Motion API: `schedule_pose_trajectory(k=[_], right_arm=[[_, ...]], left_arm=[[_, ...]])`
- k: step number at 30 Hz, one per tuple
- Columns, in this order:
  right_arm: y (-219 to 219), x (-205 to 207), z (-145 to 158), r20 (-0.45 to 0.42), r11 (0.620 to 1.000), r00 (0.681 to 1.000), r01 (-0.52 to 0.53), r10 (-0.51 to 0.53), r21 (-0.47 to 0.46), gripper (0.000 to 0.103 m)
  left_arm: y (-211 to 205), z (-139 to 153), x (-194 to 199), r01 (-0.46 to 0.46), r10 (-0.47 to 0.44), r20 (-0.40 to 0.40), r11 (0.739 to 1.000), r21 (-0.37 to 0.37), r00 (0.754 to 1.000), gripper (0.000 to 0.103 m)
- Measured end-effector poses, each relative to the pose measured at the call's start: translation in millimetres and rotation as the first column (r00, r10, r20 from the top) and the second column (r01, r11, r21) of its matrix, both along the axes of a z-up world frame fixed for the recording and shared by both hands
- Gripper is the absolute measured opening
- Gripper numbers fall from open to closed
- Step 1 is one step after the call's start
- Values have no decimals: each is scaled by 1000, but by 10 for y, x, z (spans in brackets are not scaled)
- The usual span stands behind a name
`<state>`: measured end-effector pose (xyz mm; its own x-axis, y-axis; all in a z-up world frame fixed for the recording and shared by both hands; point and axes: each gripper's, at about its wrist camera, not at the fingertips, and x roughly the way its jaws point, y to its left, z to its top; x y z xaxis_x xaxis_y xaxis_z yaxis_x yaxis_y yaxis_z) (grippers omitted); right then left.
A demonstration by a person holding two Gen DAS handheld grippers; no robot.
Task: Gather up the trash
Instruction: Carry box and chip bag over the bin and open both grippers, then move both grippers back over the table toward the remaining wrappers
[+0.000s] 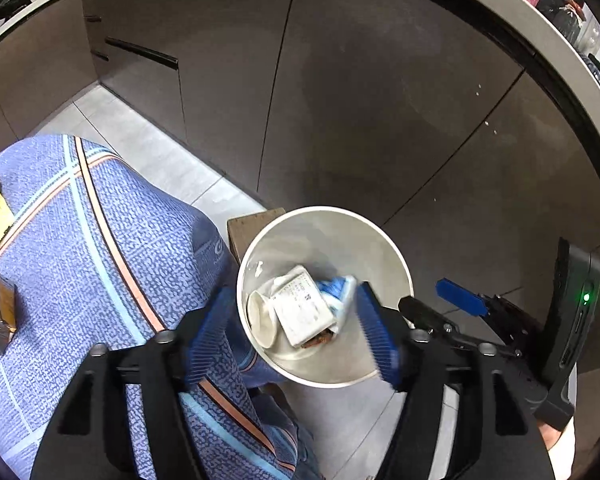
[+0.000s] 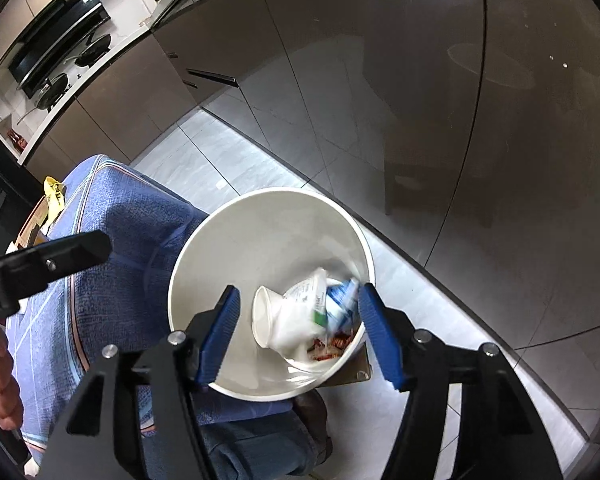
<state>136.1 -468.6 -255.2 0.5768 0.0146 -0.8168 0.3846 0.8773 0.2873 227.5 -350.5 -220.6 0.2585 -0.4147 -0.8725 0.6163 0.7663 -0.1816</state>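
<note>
A white trash bin [image 1: 324, 210] [image 2: 268, 192] stands on the floor below both grippers. Inside it lie a crushed paper cup [image 1: 262, 316] [image 2: 264, 316], a white carton [image 1: 304, 312] [image 2: 300, 300] and some red-orange wrappers [image 2: 332, 346]. A blurred blue-and-white wrapper [image 1: 338, 292] [image 2: 342, 300] is at the bin's right side, loose beside the pads. My left gripper [image 1: 296, 336] hangs open over the bin with nothing gripped. My right gripper [image 2: 300, 332] is open above it too, and shows from the side [image 1: 420, 294] in the left wrist view.
A blue patterned cloth [image 1: 80, 260] [image 2: 112, 240] covers a piece of furniture left of the bin. Dark cabinet fronts [image 1: 340, 80] rise behind it over a grey tiled floor [image 2: 228, 152]. A wooden block [image 1: 252, 224] sits by the bin. A hand [image 2: 0, 380] holds the left gripper.
</note>
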Motion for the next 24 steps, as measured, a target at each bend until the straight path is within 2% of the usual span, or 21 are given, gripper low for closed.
schedule_pose_trajectory(k=[3, 7, 13, 24], right_arm=[[12, -9, 24, 17, 1000, 1000, -8, 8, -3, 87], [46, -18, 62, 25, 1000, 1000, -9, 10, -10, 98], [94, -35, 168, 36, 1000, 999, -14, 14, -13, 100], [312, -129, 514, 81, 998, 995, -47, 51, -47, 100]], left_arm=[[71, 78, 3, -20, 21, 37, 1000, -13, 999, 83], [95, 157, -6, -53, 53, 67, 999, -10, 996, 93], [244, 281, -23, -104, 105, 86, 994, -17, 991, 94], [666, 695, -206, -158, 164, 131, 986, -54, 978, 94]])
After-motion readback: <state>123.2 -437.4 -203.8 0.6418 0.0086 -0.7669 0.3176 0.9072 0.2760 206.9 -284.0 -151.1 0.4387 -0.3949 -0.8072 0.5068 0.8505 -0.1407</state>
